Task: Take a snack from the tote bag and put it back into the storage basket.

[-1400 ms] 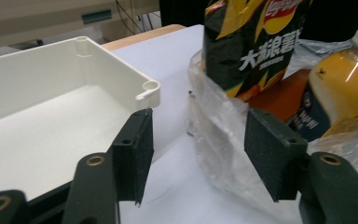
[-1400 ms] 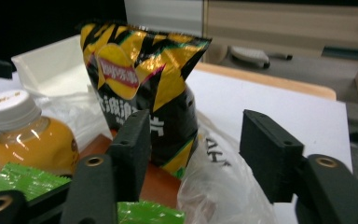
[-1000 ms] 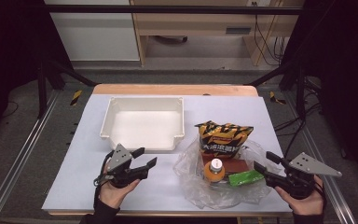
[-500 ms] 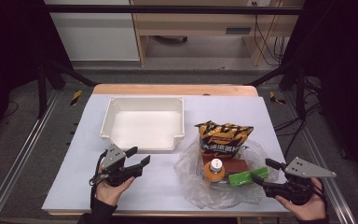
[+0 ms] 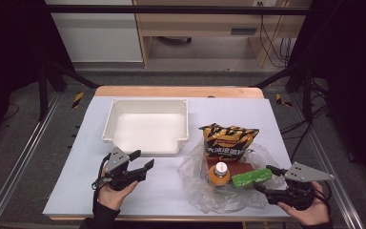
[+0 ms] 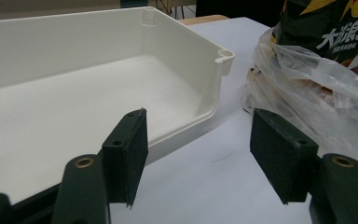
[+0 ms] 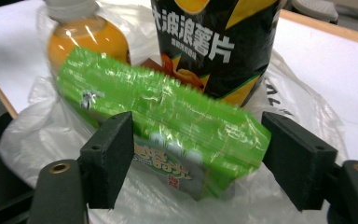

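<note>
A green snack pack [image 5: 251, 177] lies on a crumpled clear plastic bag [image 5: 205, 191], beside an orange drink bottle [image 5: 220, 172] and a black-and-yellow chips bag [image 5: 228, 138]. My right gripper [image 5: 262, 178] sits at the pack's right end. In the right gripper view the green pack [image 7: 168, 126] lies between the jaws of that gripper [image 7: 198, 140], which have just been closing. The right pad stands clear of the wrapper, so it is open. My left gripper [image 5: 144, 159] rests open and empty in front of the white tray [image 5: 147, 143]. It points at the tray's near wall [image 6: 186, 126].
The tray is empty and sits at the middle of the white mat [image 5: 267, 114]. The table's near edge runs just behind both hands. Dark stand legs and cables flank the table on both sides.
The right hand has slid slightly toward the near edge of the table, staying at the green pack. The left hand has barely moved.
</note>
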### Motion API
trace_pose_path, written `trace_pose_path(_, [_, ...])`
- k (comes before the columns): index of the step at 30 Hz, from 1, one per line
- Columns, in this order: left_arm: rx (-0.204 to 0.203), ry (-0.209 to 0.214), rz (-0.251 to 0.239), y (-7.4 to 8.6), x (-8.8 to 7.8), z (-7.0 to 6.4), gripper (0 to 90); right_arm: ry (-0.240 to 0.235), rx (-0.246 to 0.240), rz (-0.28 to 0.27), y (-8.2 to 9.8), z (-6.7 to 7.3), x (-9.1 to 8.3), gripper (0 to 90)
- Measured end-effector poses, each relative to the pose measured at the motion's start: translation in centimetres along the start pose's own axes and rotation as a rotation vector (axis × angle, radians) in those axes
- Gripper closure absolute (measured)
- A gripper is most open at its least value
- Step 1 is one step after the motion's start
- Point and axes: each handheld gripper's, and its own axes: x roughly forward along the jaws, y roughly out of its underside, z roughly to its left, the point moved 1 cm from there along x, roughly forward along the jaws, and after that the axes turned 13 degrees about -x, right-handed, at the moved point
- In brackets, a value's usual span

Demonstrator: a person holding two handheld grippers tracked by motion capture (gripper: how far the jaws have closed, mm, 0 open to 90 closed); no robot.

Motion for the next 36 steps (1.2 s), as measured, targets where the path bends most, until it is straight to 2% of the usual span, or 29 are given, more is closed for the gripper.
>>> trace_pose_path(6, [0.000, 0.000, 0.005, 0.1, 0.2, 0.0, 36.3, -0.001, 0.022, -0.011, 0.0, -0.6, 1.6, 40.5])
trace_pose_path(8, [-0.001, 0.002, 0.007, 0.1, 0.3, 0.1, 36.2, -0.008, 0.031, -0.015, 0.0, -0.7, 1.5, 42.7])
trace_pose_path(12, [0.004, 0.004, 0.010, 0.1, 0.3, 0.0, 36.2, -0.023, 0.033, -0.033, 0.2, -1.0, 1.1, 53.5])
trace_pose_path(16, [0.006, 0.004, 0.012, 0.2, 0.4, 0.0, 36.2, -0.060, 0.028, -0.056, 0.5, -1.2, 1.3, 62.2])
trace_pose_path(18, [0.008, 0.005, 0.014, 0.1, 0.5, -0.1, 36.2, -0.075, 0.030, -0.064, 0.5, -1.3, 1.4, 61.7])
trace_pose_path(20, [0.010, 0.006, 0.014, 0.1, 0.5, -0.1, 36.2, -0.087, 0.016, -0.062, 0.5, -1.3, 1.7, 52.1])
trace_pose_path(22, [0.014, 0.006, 0.018, 0.2, 0.6, -0.1, 36.2, -0.076, -0.006, -0.070, 0.4, -1.4, 2.2, 44.7])
trace_pose_path(24, [0.018, 0.008, 0.020, 0.2, 0.6, -0.2, 36.2, -0.083, -0.003, -0.071, 0.4, -1.6, 2.5, 45.6])
trace_pose_path(27, [0.024, 0.008, 0.019, 0.1, 0.6, -0.3, 36.2, -0.093, 0.011, -0.096, 0.6, -1.8, 2.7, 58.4])
trace_pose_path(31, [0.023, 0.005, 0.018, 0.1, 0.6, -0.3, 36.2, -0.081, 0.033, -0.093, 1.0, -2.2, 2.0, 77.1])
trace_pose_path(33, [0.021, 0.004, 0.017, 0.1, 0.6, -0.3, 36.2, -0.081, 0.047, -0.098, 1.1, -2.3, 1.5, 82.3])
trace_pose_path(36, [0.021, 0.004, 0.017, 0.1, 0.7, -0.3, 36.2, -0.048, 0.052, -0.113, 0.9, -2.4, 0.7, 85.6])
